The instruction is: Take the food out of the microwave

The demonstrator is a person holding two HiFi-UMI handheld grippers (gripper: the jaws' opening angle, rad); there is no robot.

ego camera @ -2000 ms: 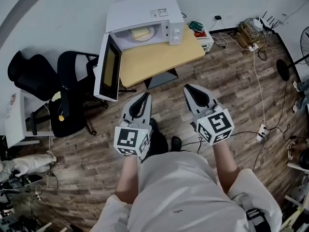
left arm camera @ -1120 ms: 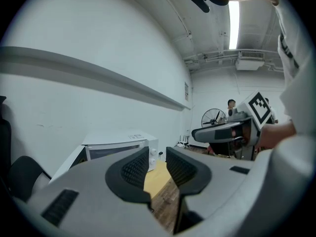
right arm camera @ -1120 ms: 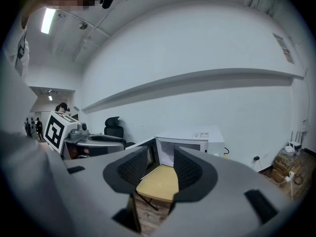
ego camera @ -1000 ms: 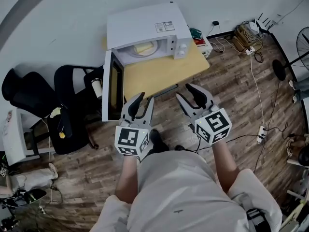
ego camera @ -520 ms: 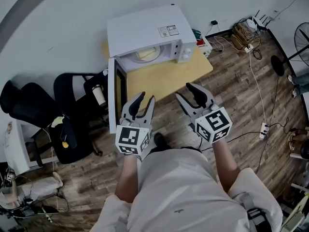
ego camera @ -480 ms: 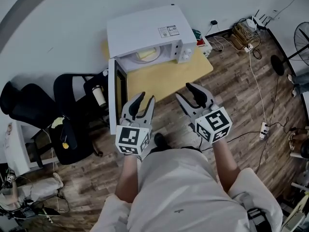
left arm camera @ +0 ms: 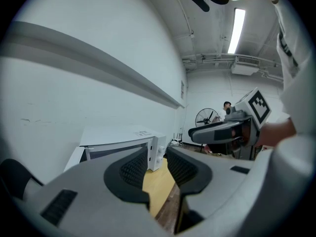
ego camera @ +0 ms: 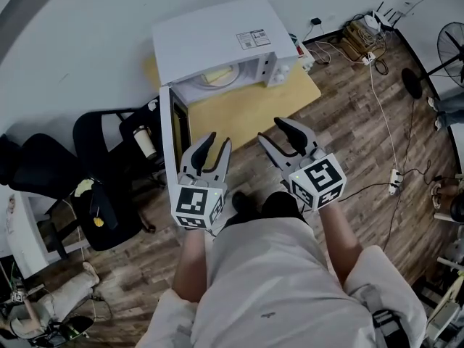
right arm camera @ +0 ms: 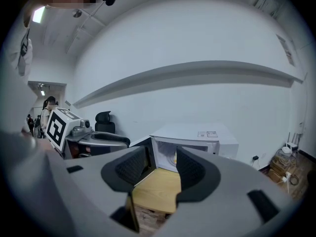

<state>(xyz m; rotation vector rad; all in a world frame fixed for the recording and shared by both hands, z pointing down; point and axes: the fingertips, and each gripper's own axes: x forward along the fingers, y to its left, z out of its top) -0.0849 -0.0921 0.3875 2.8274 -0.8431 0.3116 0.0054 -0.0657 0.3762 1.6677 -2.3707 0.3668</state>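
The white microwave (ego camera: 217, 38) stands on a wooden table (ego camera: 246, 111), its door (ego camera: 174, 129) swung open to the left. Inside it, pale yellow food (ego camera: 217, 76) lies on a plate; the right gripper view also catches this food (right arm camera: 174, 158). My left gripper (ego camera: 216, 145) is open and empty, by the door's lower edge. My right gripper (ego camera: 279, 133) hangs over the table's front edge; its jaws have just been opening, with nothing between them. Both are well short of the microwave's opening. The microwave (left arm camera: 123, 142) lies ahead past the left fingers (left arm camera: 136, 169).
Black office chairs (ego camera: 101, 194) and a bottle (ego camera: 143, 142) crowd the floor left of the door. Cables and a power strip (ego camera: 395, 183) lie on the wooden floor at the right, with a fan (ego camera: 449, 49) beyond. A person (left arm camera: 227, 105) stands far off.
Both grippers have come closer to the table and the open microwave. The right jaws stand slightly wider apart. The door now shows almost edge-on beside the left gripper.
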